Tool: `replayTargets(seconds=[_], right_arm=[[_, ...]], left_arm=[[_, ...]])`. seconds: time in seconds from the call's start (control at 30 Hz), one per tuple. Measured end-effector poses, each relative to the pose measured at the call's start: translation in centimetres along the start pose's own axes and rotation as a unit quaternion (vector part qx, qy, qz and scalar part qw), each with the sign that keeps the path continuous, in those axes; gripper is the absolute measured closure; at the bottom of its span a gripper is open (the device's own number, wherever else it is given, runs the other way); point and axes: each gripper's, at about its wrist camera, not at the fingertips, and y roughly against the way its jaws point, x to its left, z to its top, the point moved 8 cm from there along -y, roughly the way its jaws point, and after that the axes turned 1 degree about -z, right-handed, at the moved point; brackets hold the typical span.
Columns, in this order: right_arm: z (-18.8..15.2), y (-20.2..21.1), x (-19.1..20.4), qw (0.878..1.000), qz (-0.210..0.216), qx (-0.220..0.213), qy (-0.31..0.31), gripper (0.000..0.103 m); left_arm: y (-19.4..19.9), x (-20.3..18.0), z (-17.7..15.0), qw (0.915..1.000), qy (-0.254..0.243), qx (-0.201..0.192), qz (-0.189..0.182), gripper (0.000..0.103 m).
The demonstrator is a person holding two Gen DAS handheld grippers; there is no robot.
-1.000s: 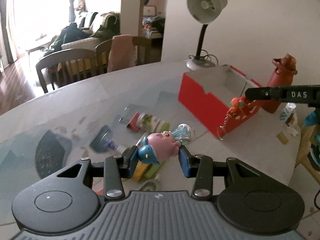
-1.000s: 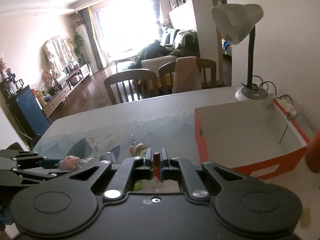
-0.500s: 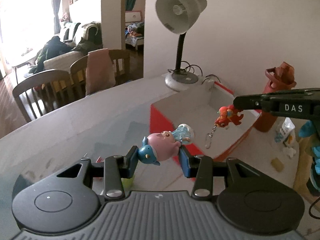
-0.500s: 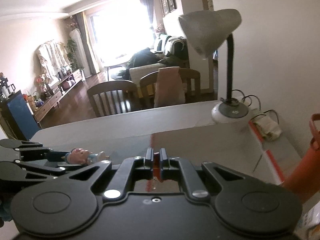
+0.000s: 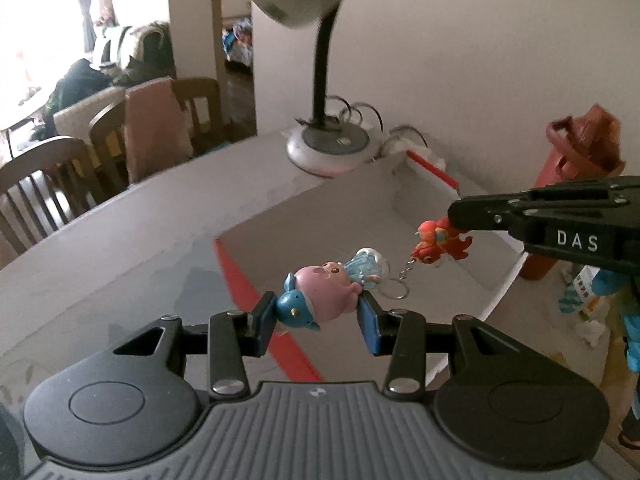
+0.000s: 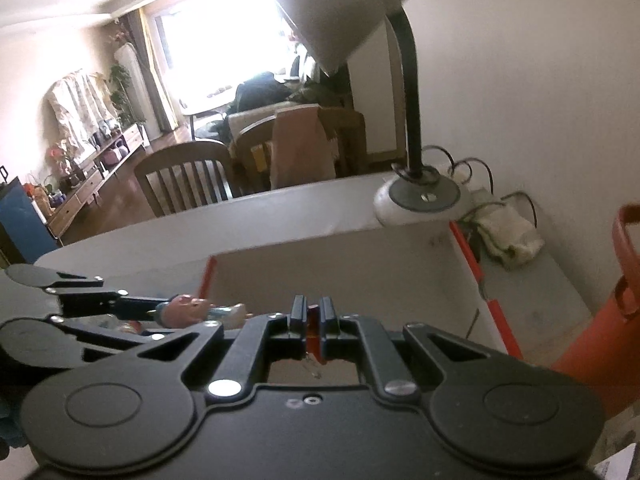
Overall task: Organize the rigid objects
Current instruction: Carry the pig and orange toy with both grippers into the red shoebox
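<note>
My left gripper (image 5: 318,316) is shut on a pink and blue toy figure (image 5: 324,292) and holds it in the air over the near left corner of an open red box (image 5: 256,296) with a grey inside. My right gripper (image 6: 313,320) is shut on a small red keychain figure (image 5: 438,242), whose ring and chain hang down over the inside of the box (image 6: 360,272). In the right wrist view the left gripper (image 6: 160,312) shows at the left with the pink toy (image 6: 188,308).
A grey desk lamp (image 5: 328,148) stands behind the box, its shade overhead and cables by its base. An orange-red bottle (image 5: 576,168) stands right of the box. Small packets (image 5: 588,296) lie at the right. Wooden chairs (image 5: 52,184) stand at the table's far edge.
Both grippers have moved forward and to the right, from above the toy pile on the table to above the open box, each still holding its figure.
</note>
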Motion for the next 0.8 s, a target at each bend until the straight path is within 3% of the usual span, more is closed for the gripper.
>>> replayTargets(seconds=[0.43,0.8], right_arm=[[-3.6,-4.7,-3.7,0.998,-0.016,0.059,-0.008,0.098],[-6.0,-6.7,-4.6,0.994,-0.012,0.104,0.000,0.098]], left_arm=[[-9.6,-2.0,-0.2,0.9959,-0.014,0.089,0.013,0.061],[-13.8,-3.2,-1.4,0.9869,-0.026,0.159,0.008,0.061]])
